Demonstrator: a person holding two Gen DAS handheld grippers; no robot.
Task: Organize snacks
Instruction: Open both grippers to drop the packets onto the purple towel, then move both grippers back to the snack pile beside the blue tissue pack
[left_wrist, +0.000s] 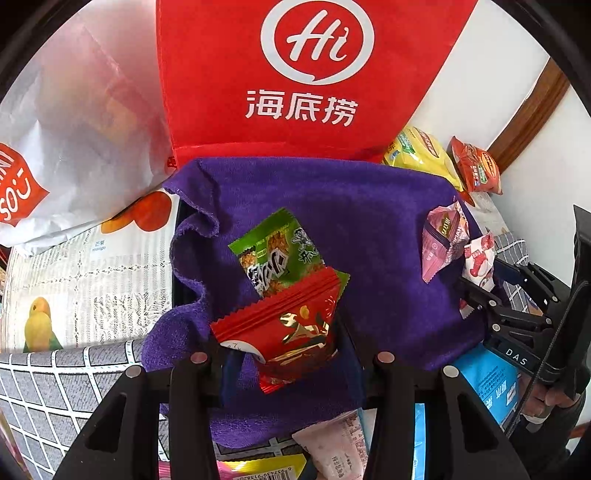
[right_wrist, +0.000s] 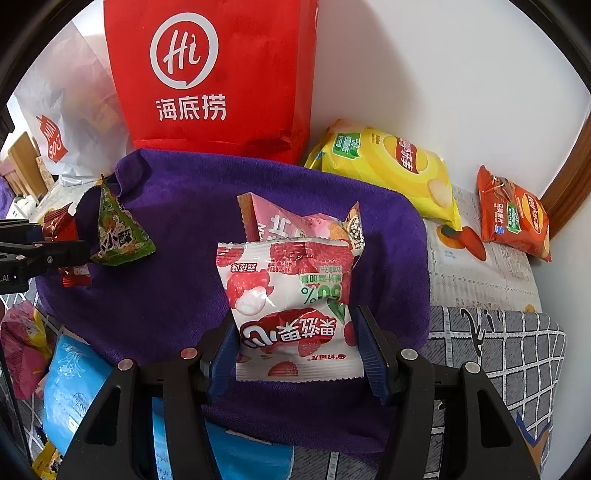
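Purple towel (right_wrist: 177, 295) over worktop: each hand-held gripper clamps one packet, left (left_wrist: 284, 354) red (left_wrist: 291, 328), right (right_wrist: 295, 347) lychee (right_wrist: 291, 306); lower both gently onto towel.

A red bag (right_wrist: 210, 77) against the white wall (right_wrist: 424, 62), beside a white plastic bag (left_wrist: 81, 122), behind a purple towel (right_wrist: 207, 206).

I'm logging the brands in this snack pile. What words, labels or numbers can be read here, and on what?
"Hi" and "海底捞": red bag.
"50%": white lychee packet, upside down, in the right gripper.
"50%": yellow chip bag, green label.
"DAS": right gripper, seen from the left wrist view.
"SO": white plastic bag, cut off.
Red packet in the left gripper, green packet, orange chip bag: print unreadable.
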